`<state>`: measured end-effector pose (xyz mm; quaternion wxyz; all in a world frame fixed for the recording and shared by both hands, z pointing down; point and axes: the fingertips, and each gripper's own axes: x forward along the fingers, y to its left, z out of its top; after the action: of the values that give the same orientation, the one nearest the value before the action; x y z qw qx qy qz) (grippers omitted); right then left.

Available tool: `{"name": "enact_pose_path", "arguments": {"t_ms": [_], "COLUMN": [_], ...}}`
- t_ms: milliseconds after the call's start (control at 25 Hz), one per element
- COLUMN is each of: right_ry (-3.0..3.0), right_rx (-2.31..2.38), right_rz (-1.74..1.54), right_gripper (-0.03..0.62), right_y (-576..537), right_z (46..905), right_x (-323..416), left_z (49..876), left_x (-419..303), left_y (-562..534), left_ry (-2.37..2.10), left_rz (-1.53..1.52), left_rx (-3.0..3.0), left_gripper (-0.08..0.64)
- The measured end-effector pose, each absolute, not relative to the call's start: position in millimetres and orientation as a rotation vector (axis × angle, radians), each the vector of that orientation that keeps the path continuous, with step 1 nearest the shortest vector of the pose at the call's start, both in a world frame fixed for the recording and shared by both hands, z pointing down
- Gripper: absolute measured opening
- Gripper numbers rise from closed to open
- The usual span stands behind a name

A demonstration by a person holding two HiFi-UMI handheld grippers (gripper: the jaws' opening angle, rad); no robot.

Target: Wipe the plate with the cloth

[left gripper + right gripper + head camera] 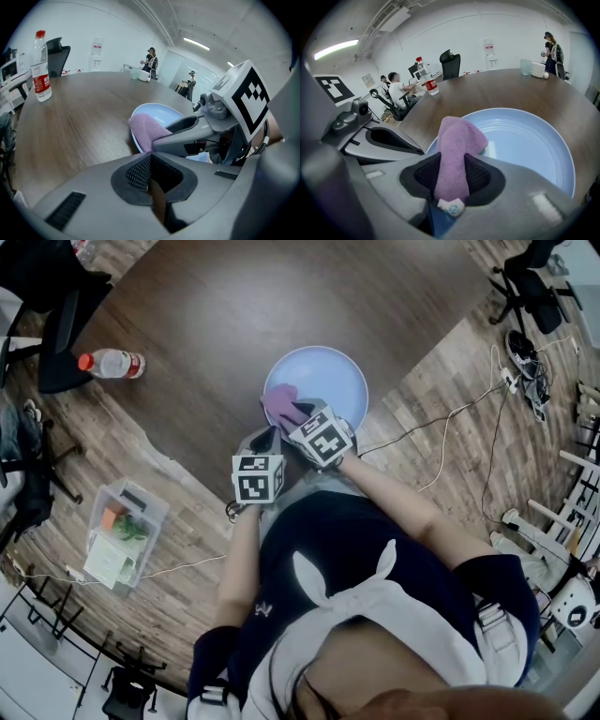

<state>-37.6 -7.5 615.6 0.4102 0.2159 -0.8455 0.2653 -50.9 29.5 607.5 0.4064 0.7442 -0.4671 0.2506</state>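
A light blue plate (323, 379) sits on the dark wooden table near its front edge. My right gripper (452, 177) is shut on a purple cloth (457, 145), whose free end rests on the plate's (525, 140) near left rim. In the head view the cloth (280, 403) lies at the plate's left front, with the right gripper (298, 418) just behind it. My left gripper (265, 441) hovers beside the plate's front-left edge, apart from it. Its jaws (150, 173) look closed with nothing between them, and the cloth (147, 131) and plate (157, 115) lie ahead of them.
A water bottle with a red cap (112, 363) lies on the table at the left. On the floor at the left stands a clear plastic box (122, 532). Office chairs (56, 324) and cables (441, 442) surround the table. People stand far across the room (551, 51).
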Motion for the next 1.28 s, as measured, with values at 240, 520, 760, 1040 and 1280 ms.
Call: {"name": "enact_pose_path", "arguments": {"t_ms": [240,520,760,1040,1280], "right_ry": [-2.131,-2.116,-2.116,-2.117,-2.118], "right_rx": [0.486,0.427,0.415,0.369,0.361], "right_rz": [0.596,0.476,0.472,0.427,0.436], "right_gripper": [0.138,0.138,0.138,0.138,0.138], "right_y": [4,7,5,6,4], "right_z": [612,610,610,610,611], "right_x": [-41,-42,-36,-32,-27], "left_z": [608,610,607,605,605], "left_x": [-49,-48,-47,-47,-46], "left_y": [34,37,32,32,33], "left_ry": [-1.166,-1.153,-1.157,-1.16,-1.164], "left_rz": [0.648,0.656,0.649,0.64,0.64], "left_rx": [1.878,1.877,1.876,1.877,1.879], "left_gripper": [0.006,0.006,0.006,0.006,0.006]}}
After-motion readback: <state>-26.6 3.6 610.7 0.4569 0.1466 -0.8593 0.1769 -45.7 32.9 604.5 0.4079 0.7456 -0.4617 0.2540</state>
